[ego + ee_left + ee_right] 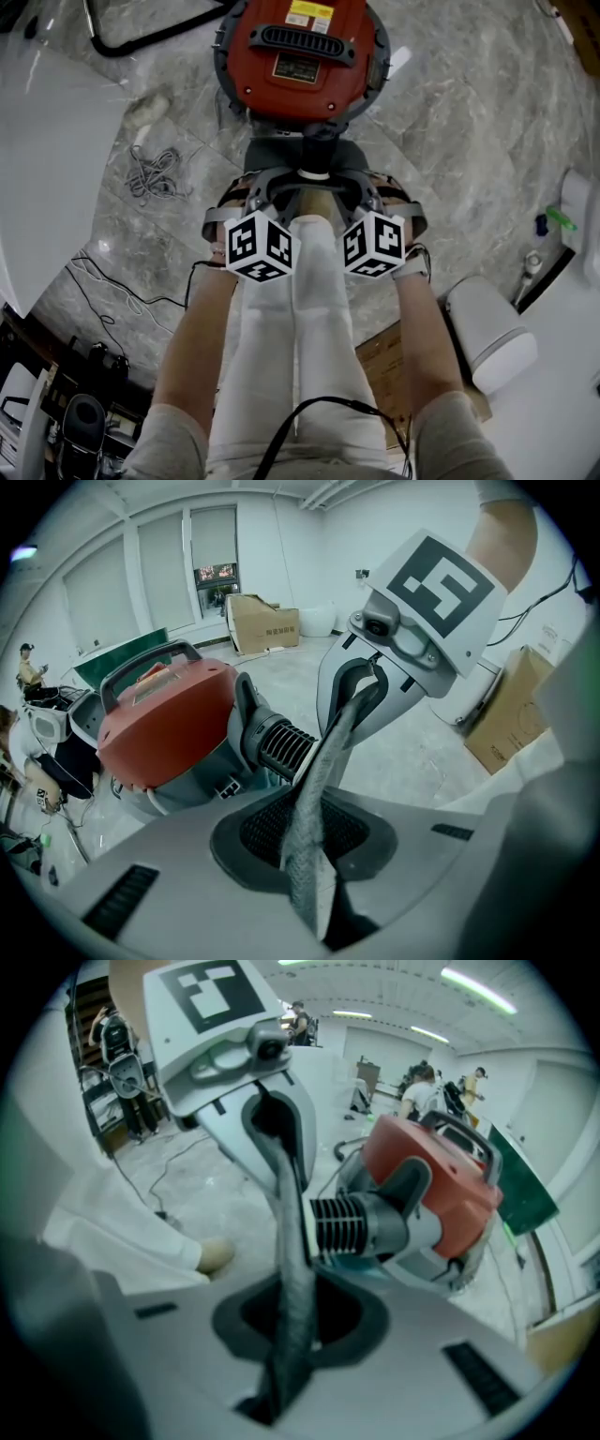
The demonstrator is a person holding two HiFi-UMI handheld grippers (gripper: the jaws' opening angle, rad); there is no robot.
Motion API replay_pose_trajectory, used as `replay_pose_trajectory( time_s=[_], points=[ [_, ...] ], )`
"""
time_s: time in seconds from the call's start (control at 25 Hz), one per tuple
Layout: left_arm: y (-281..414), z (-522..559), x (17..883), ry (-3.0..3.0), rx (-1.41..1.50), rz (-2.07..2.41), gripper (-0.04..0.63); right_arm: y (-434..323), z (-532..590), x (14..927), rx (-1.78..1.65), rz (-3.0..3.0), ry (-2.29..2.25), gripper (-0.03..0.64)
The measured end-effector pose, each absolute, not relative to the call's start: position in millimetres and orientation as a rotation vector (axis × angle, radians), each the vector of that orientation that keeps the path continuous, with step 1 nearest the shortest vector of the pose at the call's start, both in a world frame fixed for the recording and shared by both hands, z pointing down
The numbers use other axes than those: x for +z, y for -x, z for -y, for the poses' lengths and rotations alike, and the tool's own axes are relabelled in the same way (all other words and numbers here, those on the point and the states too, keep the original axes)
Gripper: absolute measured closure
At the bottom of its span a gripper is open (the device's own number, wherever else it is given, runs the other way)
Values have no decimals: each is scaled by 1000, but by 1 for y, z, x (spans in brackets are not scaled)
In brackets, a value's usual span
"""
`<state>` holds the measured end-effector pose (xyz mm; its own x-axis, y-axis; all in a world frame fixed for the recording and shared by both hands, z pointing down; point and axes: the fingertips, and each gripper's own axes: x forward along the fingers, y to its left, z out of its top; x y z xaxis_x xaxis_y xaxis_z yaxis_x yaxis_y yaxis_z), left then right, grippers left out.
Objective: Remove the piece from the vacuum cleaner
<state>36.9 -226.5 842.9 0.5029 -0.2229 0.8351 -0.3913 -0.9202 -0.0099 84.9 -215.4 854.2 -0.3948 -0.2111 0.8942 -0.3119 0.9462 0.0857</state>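
A red-topped vacuum cleaner (300,52) stands on the marble floor just ahead of my feet. Its black ribbed connector (281,747) sticks out toward me on a grey neck (305,152); the right gripper view shows the connector (342,1224) too. My left gripper (286,192) and right gripper (345,192) hang in front of it and face each other. In each gripper's own view the textured fingers (309,855) (286,1316) lie together as one thin strip that reaches across to the other gripper. I make out nothing between either pair.
A tangle of cord (155,173) and a black hose (141,37) lie on the floor to the left. White fixtures (492,333) stand at the right, with flat cardboard (384,361) beside my leg. A cardboard box (267,622) and people (422,1087) are further back.
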Motion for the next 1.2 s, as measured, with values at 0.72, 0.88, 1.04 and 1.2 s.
replay_pose_trajectory(
  time_s=[0.72,0.88,1.04,1.2],
  points=[
    [-31,217,838,-2566,1384,559,526,-83,210,846,63,1968,-386,578],
    [-29,211,840,-2569,1391,542,531,-82,205,847,68,1965,-376,578],
    [-27,198,837,-2598,1408,499,532,-79,189,844,62,1979,-364,578],
    [-26,185,830,-2597,1409,488,532,-78,175,837,57,1981,-354,578]
  ],
)
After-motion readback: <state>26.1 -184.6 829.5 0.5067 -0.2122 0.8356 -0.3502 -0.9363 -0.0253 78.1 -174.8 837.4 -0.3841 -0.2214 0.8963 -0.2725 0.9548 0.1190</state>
